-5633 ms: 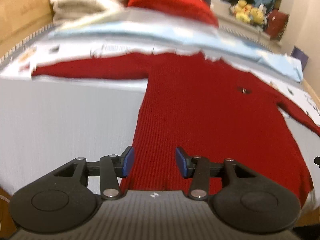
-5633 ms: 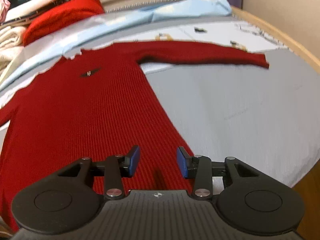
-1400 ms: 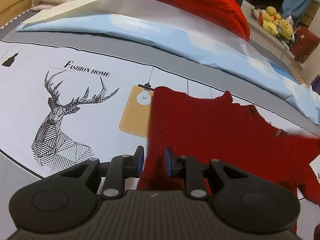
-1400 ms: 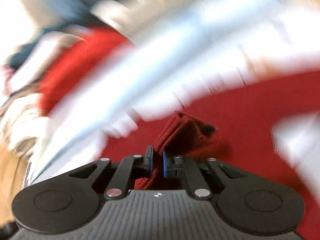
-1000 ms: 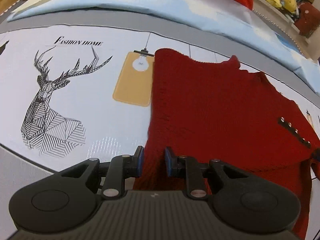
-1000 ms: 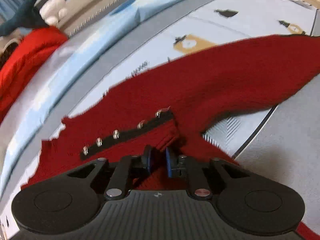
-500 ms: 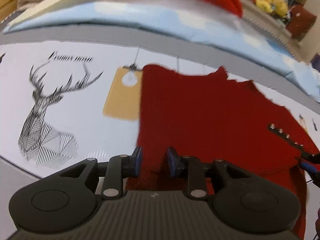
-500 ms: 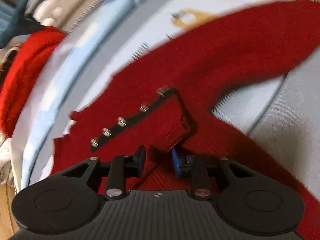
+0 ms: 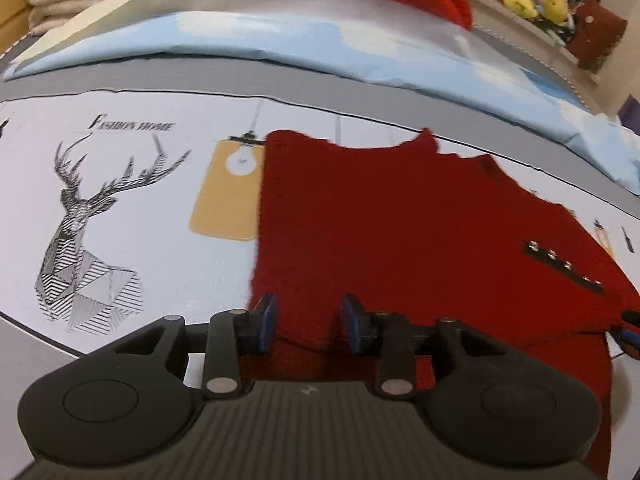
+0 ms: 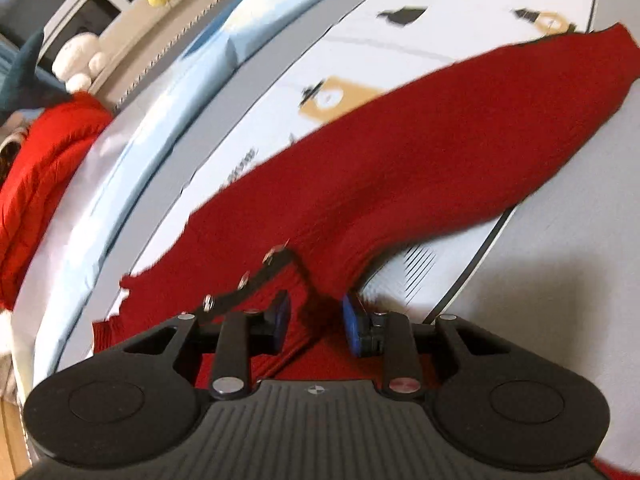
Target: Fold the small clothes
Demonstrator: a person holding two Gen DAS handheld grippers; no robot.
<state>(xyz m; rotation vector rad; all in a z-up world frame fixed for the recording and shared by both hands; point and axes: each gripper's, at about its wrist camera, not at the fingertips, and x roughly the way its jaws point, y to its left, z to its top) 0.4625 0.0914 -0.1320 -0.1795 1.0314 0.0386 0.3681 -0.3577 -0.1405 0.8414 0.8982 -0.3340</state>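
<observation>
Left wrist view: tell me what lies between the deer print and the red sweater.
A tan lamp-tag print on the bedsheet sits between the deer print and the red sweater; nothing loose lies there.

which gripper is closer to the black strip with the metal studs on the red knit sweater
Right. The right gripper sits over the near end of the black studded strip on the red knit sweater. The left gripper, jaws opening, is at the sweater's opposite folded edge.

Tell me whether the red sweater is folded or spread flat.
Partly folded: the red sweater shows a straight doubled left edge, while one sleeve lies outstretched.
</observation>
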